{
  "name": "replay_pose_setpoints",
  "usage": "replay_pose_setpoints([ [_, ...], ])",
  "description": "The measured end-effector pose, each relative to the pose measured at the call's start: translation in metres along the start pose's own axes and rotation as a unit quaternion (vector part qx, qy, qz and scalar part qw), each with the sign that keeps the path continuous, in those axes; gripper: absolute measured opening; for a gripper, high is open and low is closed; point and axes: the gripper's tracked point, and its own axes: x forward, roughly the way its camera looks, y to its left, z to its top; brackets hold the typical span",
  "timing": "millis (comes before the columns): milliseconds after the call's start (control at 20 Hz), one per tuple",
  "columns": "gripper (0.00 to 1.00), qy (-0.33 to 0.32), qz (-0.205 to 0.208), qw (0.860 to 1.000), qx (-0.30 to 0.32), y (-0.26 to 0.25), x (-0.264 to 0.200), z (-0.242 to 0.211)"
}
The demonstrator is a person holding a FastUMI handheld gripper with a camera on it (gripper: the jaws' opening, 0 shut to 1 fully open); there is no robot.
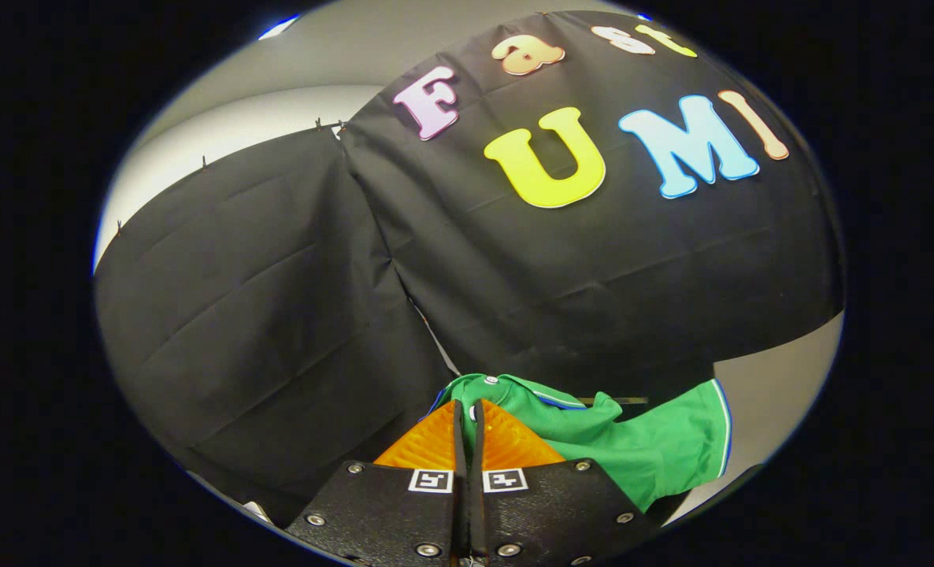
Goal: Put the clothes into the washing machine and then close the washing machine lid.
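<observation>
Gripper (467, 413) jaws clamped on green shirt (656, 449), cloth hanging beyond tips against booth wall. Risk: thin pinch slips, shirt drops before washer.

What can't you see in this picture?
- Tool, gripper view: its orange fingers are nearly together on the green shirt, and they cover the spot where they pinch it.
- The shirt's lower part: hidden behind the tool's black body.
- What lies under the shirt: hidden by the shirt and tool.
</observation>
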Motion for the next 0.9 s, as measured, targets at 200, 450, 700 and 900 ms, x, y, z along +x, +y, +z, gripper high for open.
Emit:
replay_pose_setpoints([
  [200,0.0,0.011,0.003,1.0,-0.015,0.02,0.029,-0.025],
  [450,0.0,0.042,0.002,0.999,-0.025,0.028,0.07,-0.076],
  [700,0.0,0.081,-0.028,0.995,-0.044,0.016,0.099,-0.132],
  [900,0.0,0.1,-0.053,0.991,-0.066,0.003,0.115,-0.164],
])
